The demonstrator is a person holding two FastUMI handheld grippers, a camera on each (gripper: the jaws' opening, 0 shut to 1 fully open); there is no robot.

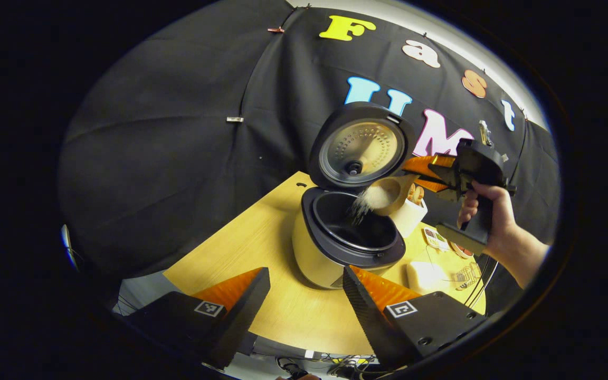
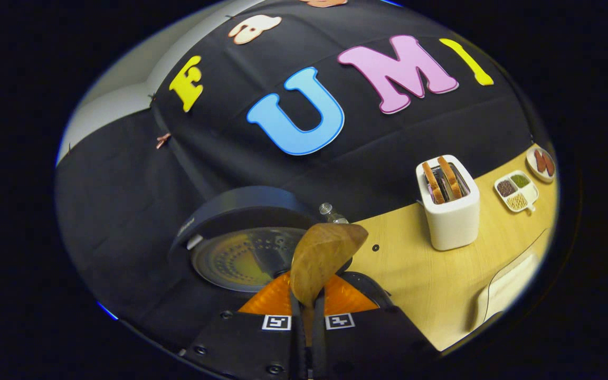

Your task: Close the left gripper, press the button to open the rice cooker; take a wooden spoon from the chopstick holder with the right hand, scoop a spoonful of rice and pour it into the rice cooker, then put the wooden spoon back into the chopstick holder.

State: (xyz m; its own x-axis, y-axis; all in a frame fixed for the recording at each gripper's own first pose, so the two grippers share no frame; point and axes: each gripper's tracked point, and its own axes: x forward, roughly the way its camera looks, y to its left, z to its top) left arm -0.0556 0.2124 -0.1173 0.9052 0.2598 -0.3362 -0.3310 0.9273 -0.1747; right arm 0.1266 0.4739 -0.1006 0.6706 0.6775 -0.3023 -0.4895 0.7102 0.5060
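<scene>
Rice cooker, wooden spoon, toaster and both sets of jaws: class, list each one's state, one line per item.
Rice cooker: lid up, pot open.
Wooden spoon: tipped over the pot, rice spilling out.
Right gripper: jaws shut on the spoon handle.
Left gripper: jaws open, holding nothing.
Toaster: two slices standing in its slots.

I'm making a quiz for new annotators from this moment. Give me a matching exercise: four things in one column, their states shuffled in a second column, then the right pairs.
Things:
1. rice cooker lid
2. wooden spoon
3. left gripper
4. toaster

States:
A. jaws apart, holding nothing
B. standing by itself on the table, two slices in its slots
C. raised, inner side showing
D. tipped over the pot, rice spilling from it

Pairs: 1-C, 2-D, 3-A, 4-B
</scene>
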